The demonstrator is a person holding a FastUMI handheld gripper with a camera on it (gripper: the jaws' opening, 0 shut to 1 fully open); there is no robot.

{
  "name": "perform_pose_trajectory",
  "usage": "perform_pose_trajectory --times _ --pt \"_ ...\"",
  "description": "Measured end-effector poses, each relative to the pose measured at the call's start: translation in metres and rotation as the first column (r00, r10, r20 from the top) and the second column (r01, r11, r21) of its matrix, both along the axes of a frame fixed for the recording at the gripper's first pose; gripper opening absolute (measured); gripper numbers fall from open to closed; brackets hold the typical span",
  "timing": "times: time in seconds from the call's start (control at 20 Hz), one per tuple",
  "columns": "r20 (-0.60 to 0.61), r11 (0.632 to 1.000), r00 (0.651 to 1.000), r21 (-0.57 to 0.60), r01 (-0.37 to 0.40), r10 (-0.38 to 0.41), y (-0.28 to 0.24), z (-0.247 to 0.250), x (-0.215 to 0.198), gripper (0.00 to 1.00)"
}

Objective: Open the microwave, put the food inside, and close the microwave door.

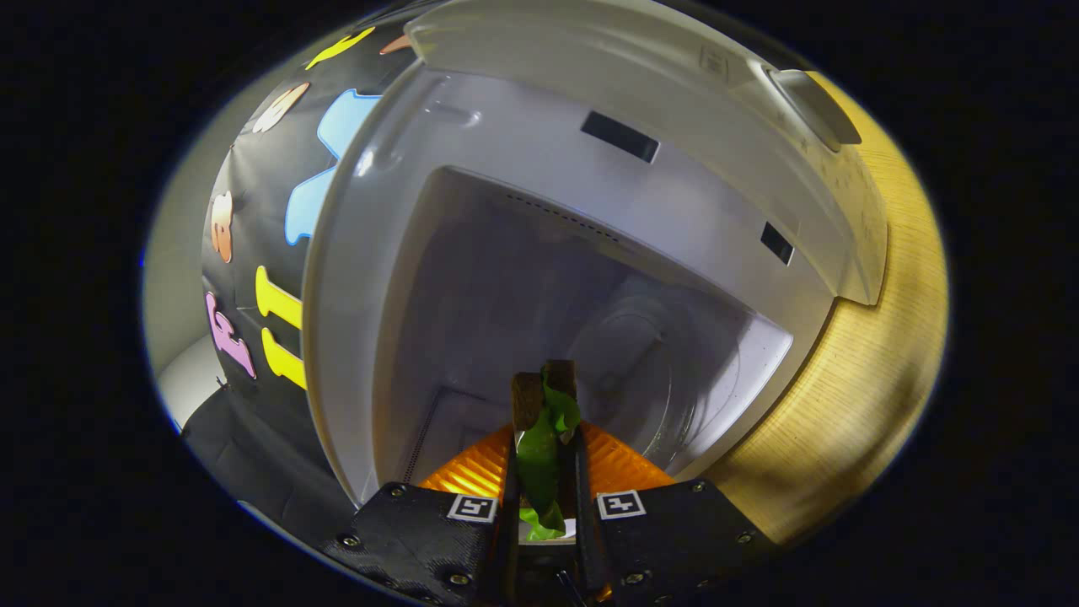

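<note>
On the wooden surface (851,405) stands the open microwave (539,278). The tool (545,421) is nearly closed, both fingers pinching the green leafy food (541,455) at its cavity mouth.

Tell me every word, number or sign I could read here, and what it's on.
No readable words or numbers.
Square markers on the tongs: black-and-white patterns, not text.
Faint stamp on the microwave: too small to read.
The tongs are shut on the food, at the open microwave.

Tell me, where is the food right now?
In the gripper view, the food is pinched between the gripper fingers, held at the open microwave mouth with the glass turntable just beyond it.
</note>
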State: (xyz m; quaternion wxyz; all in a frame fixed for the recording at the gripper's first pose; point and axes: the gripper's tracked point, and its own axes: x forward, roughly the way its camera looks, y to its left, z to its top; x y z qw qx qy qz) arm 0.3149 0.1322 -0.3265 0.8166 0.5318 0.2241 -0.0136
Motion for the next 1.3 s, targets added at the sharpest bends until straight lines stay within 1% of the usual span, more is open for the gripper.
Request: perform_pose_trajectory --times 0.2,0.25,0.35,0.4,0.45,0.5,0.55,0.6,0.65,0.75,0.95,1.1,1.2,1.3 --pt "-0.038 1.0 0.999 -0.025 0.008 -0.009 -0.004 -0.015 0.003 0.29" --pt "-0.048 0.999 0.999 -0.036 0.005 -0.006 -0.004 -0.021 0.001 0.31" --pt "-0.077 0.997 0.997 -0.082 -0.005 -0.001 -0.007 -0.023 -0.004 0.42" --pt "-0.081 0.996 0.997 -0.093 -0.015 0.007 -0.006 -0.022 -0.007 0.46" --pt "-0.085 0.995 0.996 -0.094 -0.028 0.02 -0.005 -0.019 -0.011 0.63" --pt "-0.078 0.995 0.996 -0.089 -0.044 0.037 -0.003 -0.016 -0.013 0.73" --pt "-0.092 0.992 0.995 -0.111 -0.059 0.049 -0.005 -0.014 -0.022 0.92" --pt "-0.097 0.987 0.993 -0.142 -0.073 0.06 -0.008 -0.015 -0.029 0.96" --pt "-0.107 0.981 0.992 -0.174 -0.088 0.07 -0.013 -0.019 -0.036 0.96" --pt "-0.103 0.972 0.991 -0.212 -0.105 0.084 -0.026 -0.012 -0.048 0.96" --pt "-0.076 0.96 0.994 -0.262 -0.097 0.08 -0.045 0.021 -0.076 0.96" --pt "-0.052 0.949 0.995 -0.302 -0.094 0.082 -0.055 0.048 -0.107 0.96" --pt "-0.035 0.935 0.994 -0.338 -0.108 0.102 -0.058 0.067 -0.131 0.96" --pt "-0.016 0.911 0.99 -0.389 -0.137 0.142 -0.057 0.089 -0.157 0.96"
